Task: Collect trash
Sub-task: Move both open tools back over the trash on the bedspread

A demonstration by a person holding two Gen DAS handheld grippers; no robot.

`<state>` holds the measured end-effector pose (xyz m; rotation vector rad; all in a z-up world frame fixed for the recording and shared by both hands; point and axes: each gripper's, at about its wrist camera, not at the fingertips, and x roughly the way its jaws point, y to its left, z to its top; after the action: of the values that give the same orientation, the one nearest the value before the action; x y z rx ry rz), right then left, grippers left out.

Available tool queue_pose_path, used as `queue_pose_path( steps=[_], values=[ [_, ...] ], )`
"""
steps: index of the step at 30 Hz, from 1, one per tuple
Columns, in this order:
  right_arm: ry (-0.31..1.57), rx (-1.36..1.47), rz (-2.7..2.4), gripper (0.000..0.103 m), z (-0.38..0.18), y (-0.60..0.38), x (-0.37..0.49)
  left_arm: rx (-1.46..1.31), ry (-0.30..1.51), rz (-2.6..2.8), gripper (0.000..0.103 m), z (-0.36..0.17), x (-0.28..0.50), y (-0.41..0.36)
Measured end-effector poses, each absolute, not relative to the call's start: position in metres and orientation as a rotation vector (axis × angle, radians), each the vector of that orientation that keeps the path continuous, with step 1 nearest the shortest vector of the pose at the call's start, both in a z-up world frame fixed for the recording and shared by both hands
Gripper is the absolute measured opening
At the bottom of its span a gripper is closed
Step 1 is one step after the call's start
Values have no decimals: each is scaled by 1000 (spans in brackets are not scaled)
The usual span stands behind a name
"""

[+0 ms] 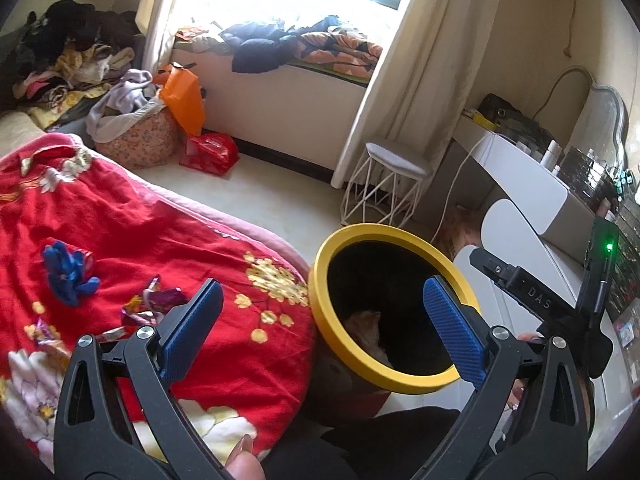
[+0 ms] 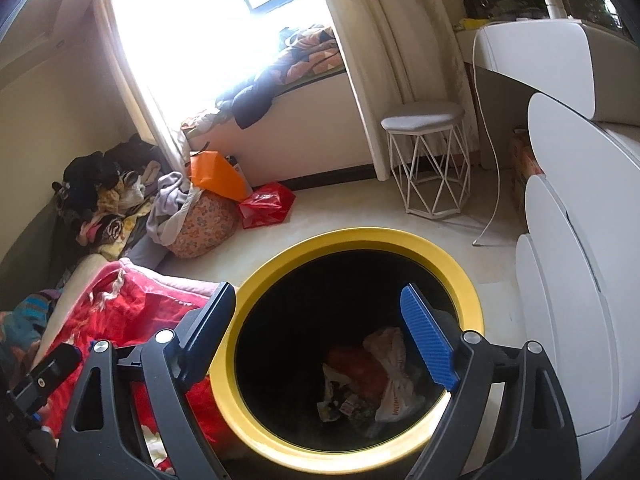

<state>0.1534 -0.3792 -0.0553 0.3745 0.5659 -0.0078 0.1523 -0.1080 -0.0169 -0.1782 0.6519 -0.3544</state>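
The right tongs [image 2: 320, 328] hang spread wide above the mouth of the yellow-rimmed bin [image 2: 264, 280], with nothing between the 2 blue pads [image 2: 428, 344]. Inside the dark bin lies collected trash [image 2: 380, 380]: a crumpled pale plastic bag, something red at its 9 o'clock, and small printed wrappers below them.

The left tongs [image 1: 320, 328] are spread wide too and hold nothing. Their left finger sits over the red floral bedcover [image 1: 120, 216], their right finger over the far side of the bin's opening. In this view the bin [image 1: 320, 300] stands just beside the bed edge, at the bedcover's 3 o'clock, and a pale scrap shows at its bottom.

Loose trash is on the bed: a crumpled blue piece [image 1: 68, 272] at about 10 o'clock from the left tongs, and purple-and-silver foil wrappers [image 1: 156, 300] just beside the left finger's tip, with more wrapper scraps [image 1: 44, 332] toward 9 o'clock.

At 3 o'clock in the left view the other tool's black body [image 1: 532, 296] shows with a green light beside it.

Beyond the bin, toward 12 o'clock, a white wire stool [image 1: 384, 184] stands on the pale floor below the curtain. A red bag [image 1: 210, 152] and an orange bag [image 1: 184, 96] lie by a flowered laundry basket [image 1: 136, 136] at 11 o'clock. White drawers [image 2: 568, 280] stand at 3 o'clock of the bin.
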Motion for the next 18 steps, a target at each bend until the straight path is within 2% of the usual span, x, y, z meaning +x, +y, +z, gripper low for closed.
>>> queue_pose_path(
  steps=[18],
  values=[
    [535, 271, 114, 83, -37, -314, 147, -230, 601, -257, 92, -5, 145, -56]
  ],
)
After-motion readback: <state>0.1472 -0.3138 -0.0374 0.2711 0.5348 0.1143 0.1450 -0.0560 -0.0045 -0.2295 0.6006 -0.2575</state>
